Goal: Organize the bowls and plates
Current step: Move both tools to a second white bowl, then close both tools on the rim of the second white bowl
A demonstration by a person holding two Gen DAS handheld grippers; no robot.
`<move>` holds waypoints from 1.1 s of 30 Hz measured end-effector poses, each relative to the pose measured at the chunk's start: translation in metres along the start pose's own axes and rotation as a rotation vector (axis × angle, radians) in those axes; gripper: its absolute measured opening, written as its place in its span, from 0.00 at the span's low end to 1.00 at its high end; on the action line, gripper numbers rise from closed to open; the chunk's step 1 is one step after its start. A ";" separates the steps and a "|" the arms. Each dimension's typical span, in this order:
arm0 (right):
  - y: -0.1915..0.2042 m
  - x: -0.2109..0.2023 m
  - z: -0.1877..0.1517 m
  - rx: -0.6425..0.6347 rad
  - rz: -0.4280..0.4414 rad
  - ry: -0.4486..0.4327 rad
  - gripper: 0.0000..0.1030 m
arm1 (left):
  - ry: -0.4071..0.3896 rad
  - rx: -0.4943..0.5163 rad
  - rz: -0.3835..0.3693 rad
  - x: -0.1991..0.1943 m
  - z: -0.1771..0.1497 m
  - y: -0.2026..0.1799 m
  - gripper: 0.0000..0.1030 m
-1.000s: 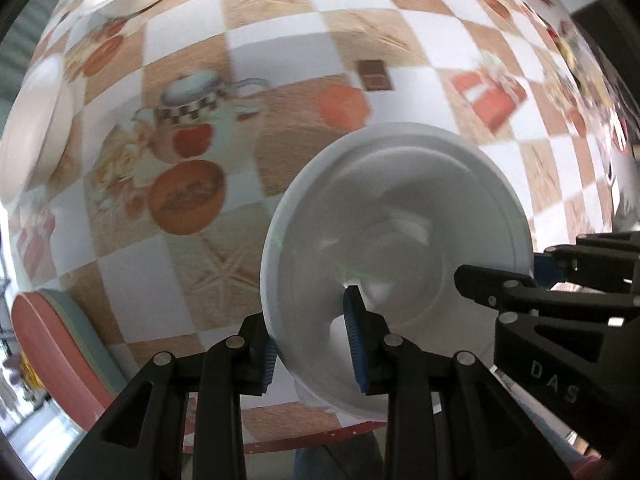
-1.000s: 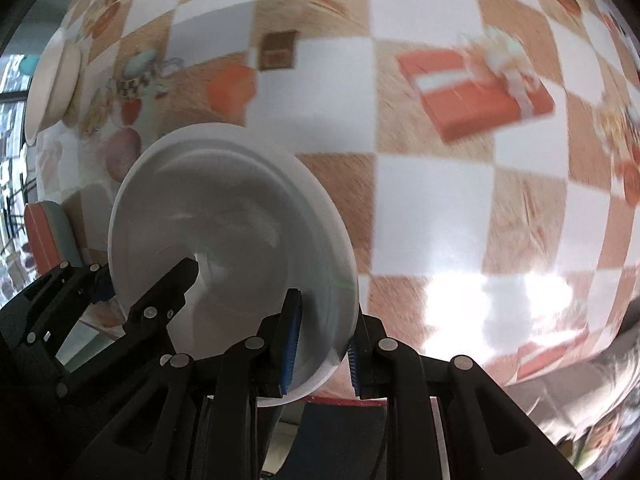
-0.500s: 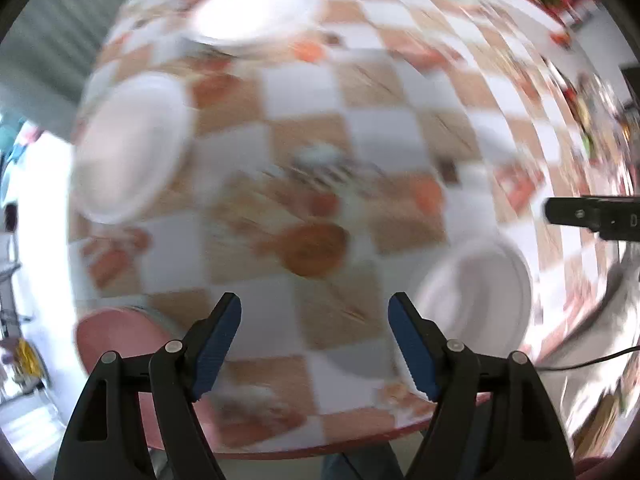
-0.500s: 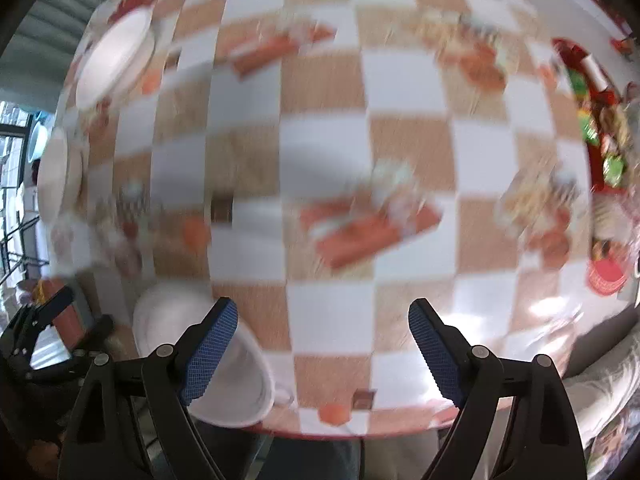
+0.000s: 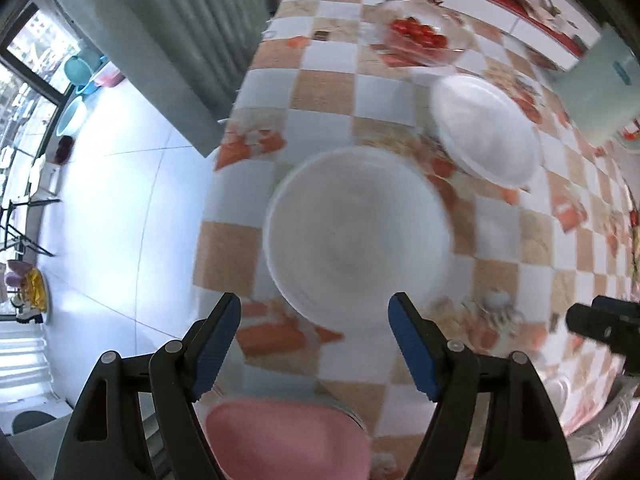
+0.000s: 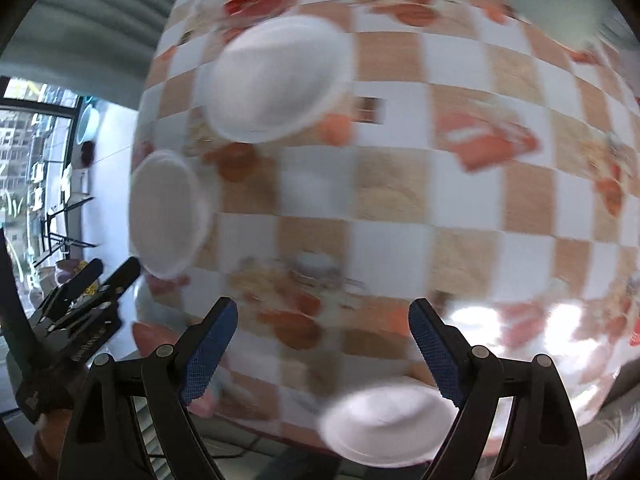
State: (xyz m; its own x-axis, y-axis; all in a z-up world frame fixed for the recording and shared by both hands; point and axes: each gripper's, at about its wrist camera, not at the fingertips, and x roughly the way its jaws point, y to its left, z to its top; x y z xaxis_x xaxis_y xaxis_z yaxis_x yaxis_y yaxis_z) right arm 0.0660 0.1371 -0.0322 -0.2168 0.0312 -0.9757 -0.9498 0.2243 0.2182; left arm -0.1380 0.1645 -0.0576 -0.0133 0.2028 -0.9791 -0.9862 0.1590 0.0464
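Both claws had let go! The left gripper hung with jaws wide apart and empty, now aimed at a white plate at mid-frame, another plate at upper right. The right gripper gaped empty too; the bowl both had clamped a second earlier sat at the bottom edge on the checkered table. One piece placed, next pickup likely.

Three white plates apart on table.
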 end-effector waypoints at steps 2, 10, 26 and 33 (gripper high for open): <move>0.020 0.007 0.006 -0.003 0.003 0.000 0.86 | 0.004 -0.004 0.008 0.003 0.005 0.009 0.77; 0.050 0.054 0.030 0.013 -0.031 0.001 0.86 | 0.040 -0.018 0.028 0.037 0.026 0.026 0.77; 0.068 0.099 0.041 -0.019 -0.053 0.049 0.54 | 0.098 0.016 0.021 0.079 0.044 0.036 0.68; 0.076 0.096 0.037 -0.076 -0.016 0.083 0.15 | 0.129 0.032 -0.072 0.076 0.041 0.027 0.31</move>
State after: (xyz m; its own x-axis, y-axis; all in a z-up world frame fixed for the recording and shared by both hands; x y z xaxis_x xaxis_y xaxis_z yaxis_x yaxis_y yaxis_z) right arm -0.0186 0.1936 -0.1100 -0.2165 -0.0533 -0.9748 -0.9669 0.1497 0.2065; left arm -0.1587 0.2234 -0.1224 0.0341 0.0642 -0.9974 -0.9796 0.1999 -0.0206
